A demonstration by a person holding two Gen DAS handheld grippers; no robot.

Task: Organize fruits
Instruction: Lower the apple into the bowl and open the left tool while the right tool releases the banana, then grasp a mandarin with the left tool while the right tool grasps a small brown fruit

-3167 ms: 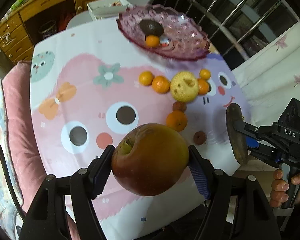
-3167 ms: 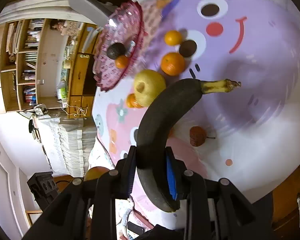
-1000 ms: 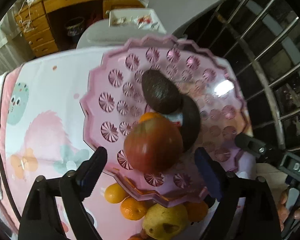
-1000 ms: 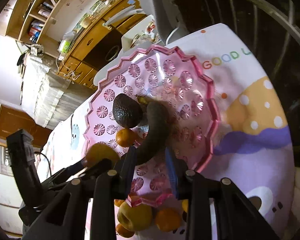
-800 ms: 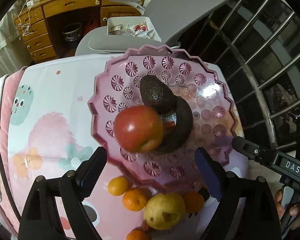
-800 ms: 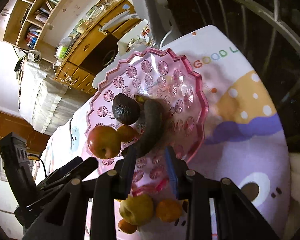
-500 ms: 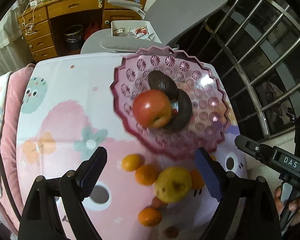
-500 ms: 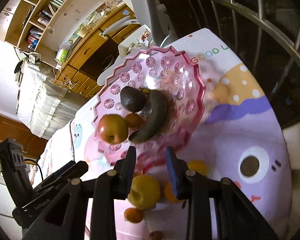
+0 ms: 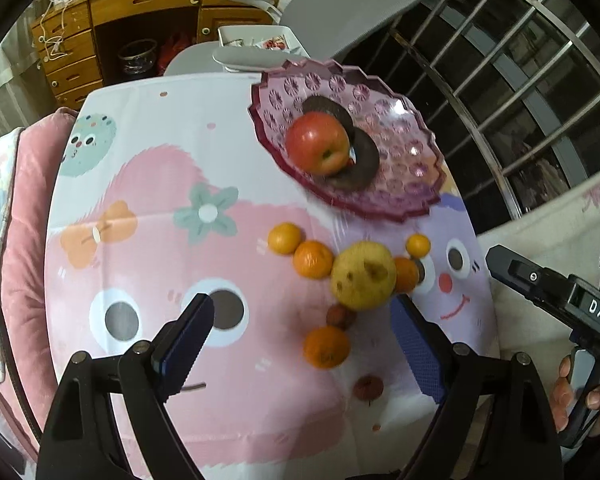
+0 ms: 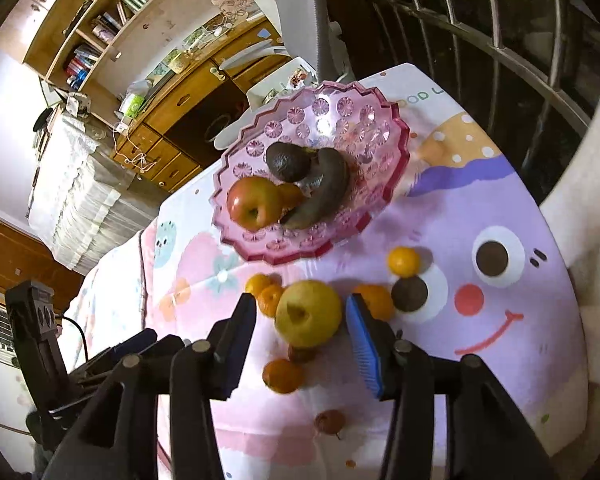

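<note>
White "DAS" lettering on the black right tool [image 9: 548, 284]

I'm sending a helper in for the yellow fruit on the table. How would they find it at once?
Start at the pink dish and come toward the near table edge. The yellow fruit lies on the cloth among small oranges. It is the biggest loose piece and the only pale yellow one, with a brown spot.
</note>
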